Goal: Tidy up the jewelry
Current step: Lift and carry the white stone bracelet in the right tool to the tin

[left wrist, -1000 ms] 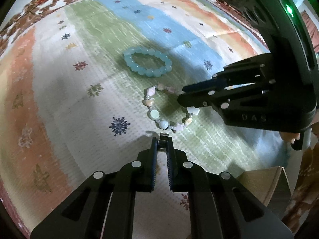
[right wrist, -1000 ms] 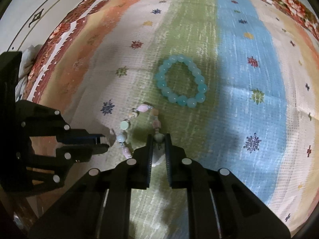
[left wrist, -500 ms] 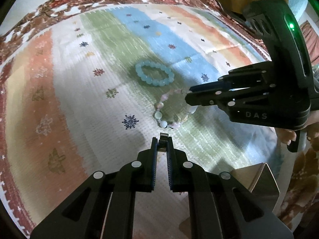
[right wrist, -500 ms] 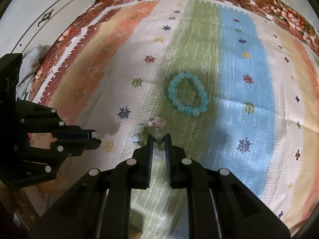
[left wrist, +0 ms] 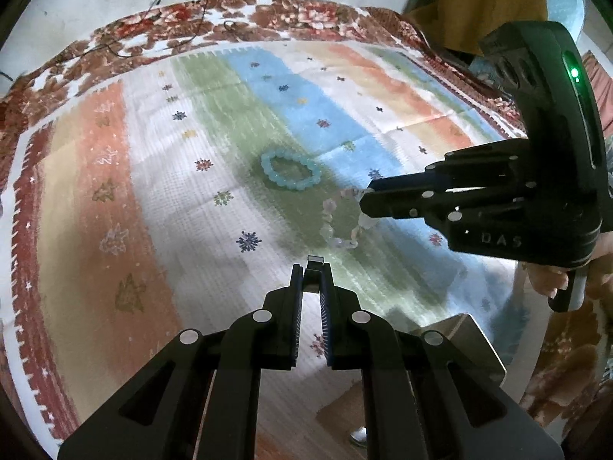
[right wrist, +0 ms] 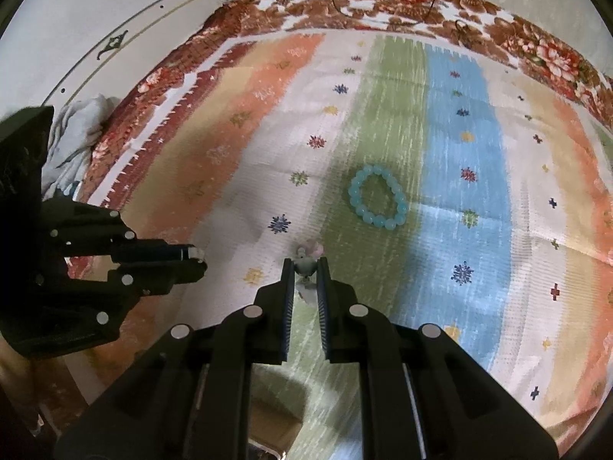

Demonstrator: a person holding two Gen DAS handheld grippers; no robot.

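Note:
A pastel bead bracelet [left wrist: 337, 226] hangs in a loop above the striped cloth [left wrist: 153, 199]. My right gripper [left wrist: 366, 203] is shut on its upper end, and its beads show between my right fingertips [right wrist: 306, 266]. A turquoise bead bracelet [left wrist: 291, 172] lies flat on the green stripe, beyond both grippers [right wrist: 377, 201]. My left gripper [left wrist: 312, 268] is shut on a small pale piece [left wrist: 315, 258], too small to name. It hangs left of the right gripper [right wrist: 197, 260].
A light wooden box with a raised lid [left wrist: 459, 341] stands under the grippers at the near edge. A hand [left wrist: 548, 283] grips the right tool's handle. Crumpled grey fabric [right wrist: 76, 134] lies off the cloth's left side. Thin cables [left wrist: 199, 7] run along the far wall.
Both grippers have risen away from the cloth. The pastel bracelet has come up off the cloth with the right gripper and now hangs from it. The turquoise bracelet has stayed put.

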